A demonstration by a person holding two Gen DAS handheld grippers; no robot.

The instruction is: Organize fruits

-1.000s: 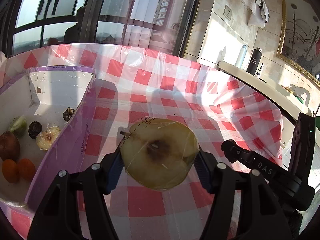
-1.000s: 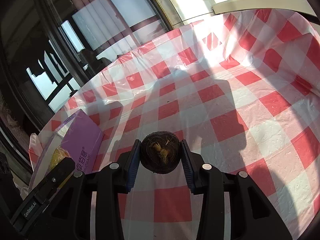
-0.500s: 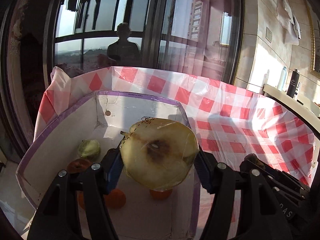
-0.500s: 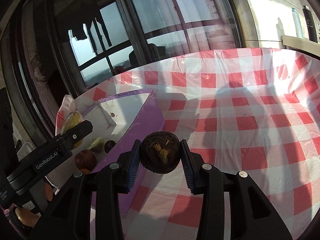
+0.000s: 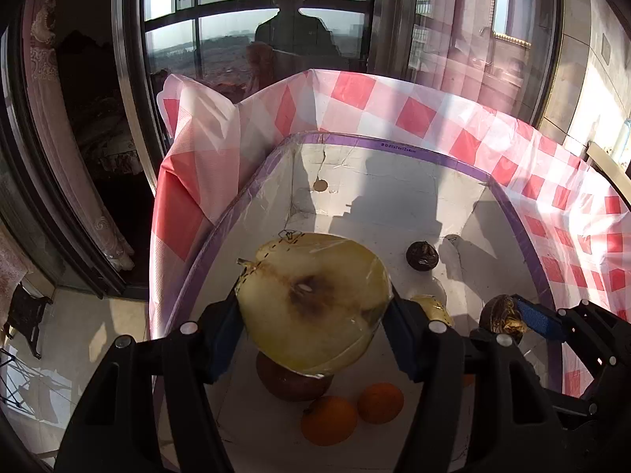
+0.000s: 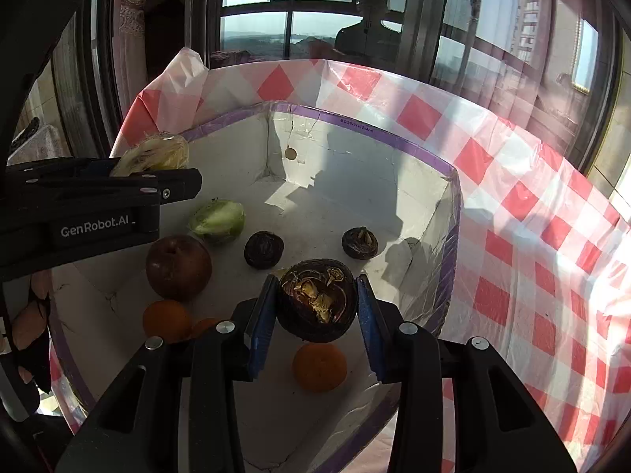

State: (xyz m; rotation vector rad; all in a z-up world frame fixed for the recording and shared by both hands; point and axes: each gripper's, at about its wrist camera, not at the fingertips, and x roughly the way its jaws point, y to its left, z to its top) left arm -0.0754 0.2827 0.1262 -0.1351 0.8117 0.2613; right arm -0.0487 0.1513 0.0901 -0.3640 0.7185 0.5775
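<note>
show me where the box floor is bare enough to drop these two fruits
Bare floor runs along the box's far wall, behind the green apple half and the two dark water chestnuts, and beside its right wall. The near left is crowded: red apple, oranges.

Two wrist fisheyes looked steeply down into the same open box (image 5: 512,213) from close above.

The left wrist camera sat just behind its own fingers, which filled the lower frame around a wrapped pear half (image 5: 313,301), and faced the box's far corner and the window (image 5: 244,19) beyond. The right wrist camera looked from a little further right, down past a dark round fruit (image 6: 317,299) at the same corner. Each view caught the other tool: the right gripper (image 5: 508,317) at the left view's right edge, the left gripper (image 6: 154,159) along the right view's left edge. Both shared the box floor, its oranges (image 6: 319,366), probably the same ones, and the checked cloth (image 6: 512,236).
</note>
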